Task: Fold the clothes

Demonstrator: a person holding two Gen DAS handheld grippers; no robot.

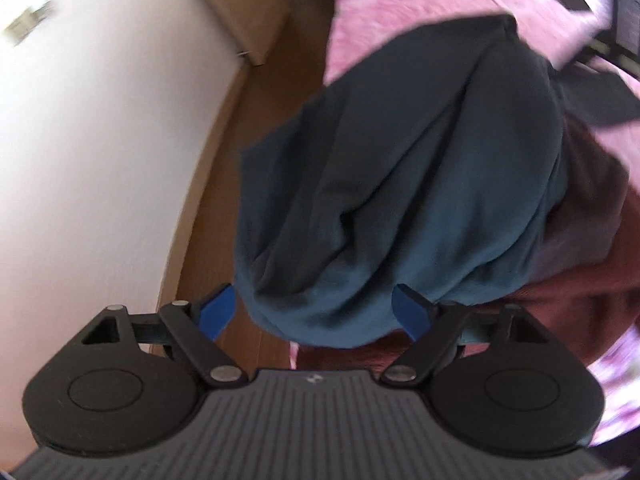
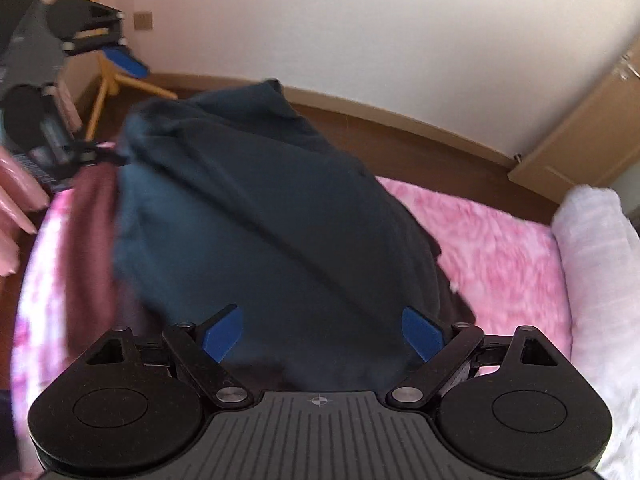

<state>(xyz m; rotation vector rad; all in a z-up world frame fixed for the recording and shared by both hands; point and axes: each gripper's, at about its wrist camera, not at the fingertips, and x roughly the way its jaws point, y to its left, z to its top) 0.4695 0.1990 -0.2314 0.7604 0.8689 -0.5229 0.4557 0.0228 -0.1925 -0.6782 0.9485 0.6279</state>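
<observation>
Early stage. Dark teal garment (image 1: 400, 184) bunched, unfolded, on pink blanket (image 2: 492, 248) over a maroon garment (image 1: 580, 304). Left gripper (image 1: 316, 312) and right gripper (image 2: 322, 332) fingers spread, cloth between, nothing pinched.

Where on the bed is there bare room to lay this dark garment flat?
Free: the pink blanket between the dark teal garment and the white pillow, bounded at the back by the bed edge. Crowded: the other side, where a maroon garment lies beside the teal one and the left hand-held gripper hangs open above it.
</observation>
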